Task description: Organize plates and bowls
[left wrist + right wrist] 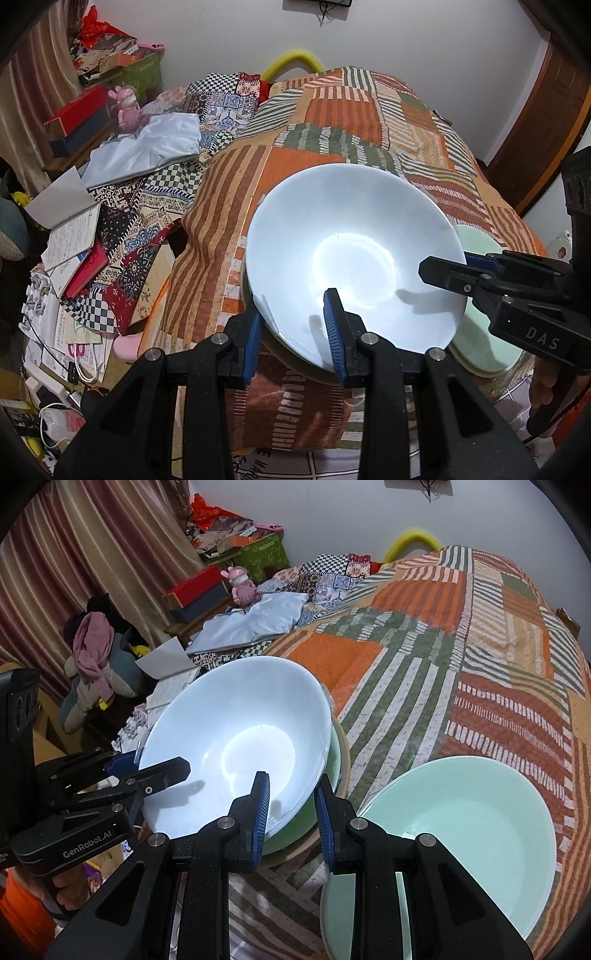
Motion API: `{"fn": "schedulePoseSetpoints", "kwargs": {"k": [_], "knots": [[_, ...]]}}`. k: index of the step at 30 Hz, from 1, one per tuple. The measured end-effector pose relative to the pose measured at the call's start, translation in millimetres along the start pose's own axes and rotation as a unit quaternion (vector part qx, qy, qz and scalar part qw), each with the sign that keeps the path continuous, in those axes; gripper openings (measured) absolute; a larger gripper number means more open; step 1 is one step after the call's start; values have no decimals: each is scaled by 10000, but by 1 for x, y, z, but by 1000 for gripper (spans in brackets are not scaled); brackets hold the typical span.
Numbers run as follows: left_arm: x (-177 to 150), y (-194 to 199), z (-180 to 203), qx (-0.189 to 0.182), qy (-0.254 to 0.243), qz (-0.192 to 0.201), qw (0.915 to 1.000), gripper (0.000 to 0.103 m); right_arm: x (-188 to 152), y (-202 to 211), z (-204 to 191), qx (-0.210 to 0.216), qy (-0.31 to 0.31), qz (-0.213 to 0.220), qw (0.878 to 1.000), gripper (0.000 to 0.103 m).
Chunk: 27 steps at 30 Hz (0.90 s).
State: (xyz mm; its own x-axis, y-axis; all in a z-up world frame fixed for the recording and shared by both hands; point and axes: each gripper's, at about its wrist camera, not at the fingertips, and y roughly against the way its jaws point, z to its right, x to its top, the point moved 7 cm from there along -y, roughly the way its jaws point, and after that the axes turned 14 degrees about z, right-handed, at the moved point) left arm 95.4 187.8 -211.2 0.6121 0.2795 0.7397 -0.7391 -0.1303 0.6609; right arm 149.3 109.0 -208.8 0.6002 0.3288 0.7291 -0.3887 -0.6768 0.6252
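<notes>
A white bowl (pixel 351 254) (pixel 240 738) sits on top of a stack: a pale green dish (pixel 295 823) under it and a tan one (pixel 341 771) at the bottom, on the patchwork-covered table. My left gripper (pixel 295 332) straddles the bowl's near-left rim, one finger inside and one outside, with a gap showing. My right gripper (pixel 291 812) straddles the bowl's right rim the same way. Each gripper shows in the other's view, the left (pixel 147 771) and the right (pixel 454 273). A mint green bowl (pixel 461 834) (pixel 487 332) sits to the right on another mint dish.
The orange, green and brown patchwork cloth (pixel 332 129) covers the table. Left of the table lie books (pixel 74 251), fabric, a grey bag (pixel 147 147), a pink figurine (pixel 127 110) and boxes (pixel 77 114). A curtain (pixel 74 554) hangs at the far left.
</notes>
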Motion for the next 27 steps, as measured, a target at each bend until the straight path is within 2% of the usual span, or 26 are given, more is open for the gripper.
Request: {"fn": "schedulePoseSetpoints", "kwargs": {"k": [9,18,24,25,27], "knots": [[1,-3,-5,123,-57,58,9999,32,-8,-5,6,-23,-69,-167,9998,22],[1,-3,-7,148,-104,56,9998,32,-7,-2,1,-139,298,-70,9994,25],[6,9,-7,126,-121,201,9996,32,-2,5,3,-195,392,33,9990,25],[6,10,-8,119,-106,201,9997,33,-1,7,4,-203,391,54,9990,26],[6,12,-11,126,-53,191,9997,43,0,7,5,-207,367,62,9991,26]]}}
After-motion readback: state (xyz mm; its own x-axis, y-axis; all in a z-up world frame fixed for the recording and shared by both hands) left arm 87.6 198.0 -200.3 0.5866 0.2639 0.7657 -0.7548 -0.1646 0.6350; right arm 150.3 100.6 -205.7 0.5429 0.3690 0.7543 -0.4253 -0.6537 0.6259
